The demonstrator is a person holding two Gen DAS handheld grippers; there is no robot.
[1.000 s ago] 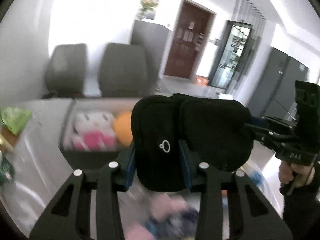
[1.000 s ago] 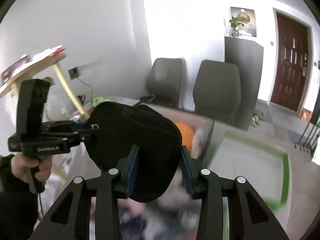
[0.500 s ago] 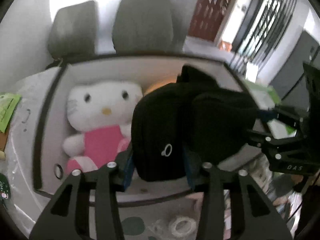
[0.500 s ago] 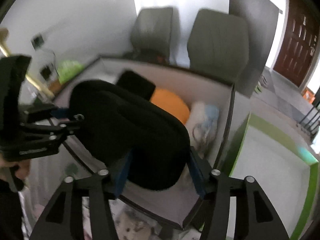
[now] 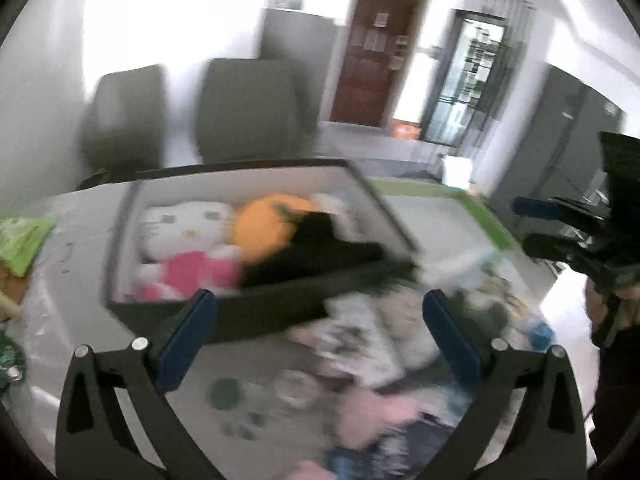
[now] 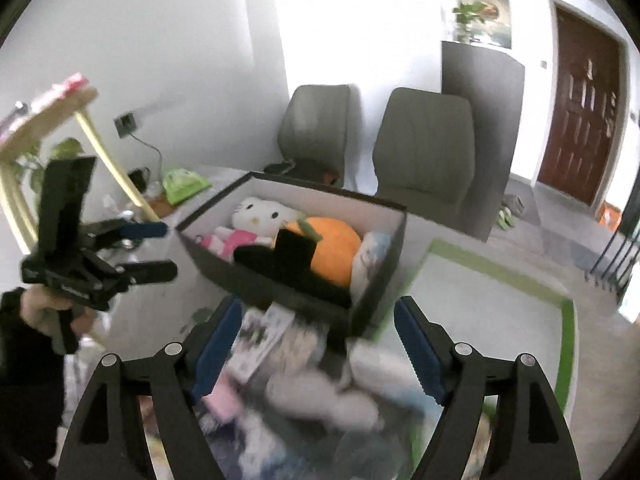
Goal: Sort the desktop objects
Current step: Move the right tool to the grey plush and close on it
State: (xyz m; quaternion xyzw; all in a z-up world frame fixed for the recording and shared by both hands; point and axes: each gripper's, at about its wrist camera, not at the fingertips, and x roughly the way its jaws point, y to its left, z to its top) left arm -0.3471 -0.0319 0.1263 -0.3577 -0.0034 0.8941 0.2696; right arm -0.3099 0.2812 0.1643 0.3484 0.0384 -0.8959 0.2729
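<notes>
A black bag (image 5: 316,248) (image 6: 280,260) lies in the dark open box (image 5: 248,308) (image 6: 224,268), beside a white-and-pink plush cat (image 5: 188,232) (image 6: 256,210) and an orange plush (image 5: 264,224) (image 6: 336,244). My left gripper (image 5: 320,308) (image 6: 170,250) hangs in front of the box, its jaws opening wide with nothing held between them. My right gripper (image 6: 320,312) (image 5: 520,224) stands at the box's near corner. Its jaws are opening too, and they hold nothing. The picture is blurred by motion.
A pile of loose small items (image 5: 380,360) (image 6: 312,392) covers the table below both grippers. A green-rimmed white tray (image 5: 472,208) (image 6: 500,272) lies right of the box. A green packet (image 5: 20,236) (image 6: 184,180) sits at the left, and two grey chairs (image 6: 424,140) stand behind.
Both grippers held the black bag together and carried it over the box. They have now let go of it, opened and drawn back, and the bag lies in the box.
</notes>
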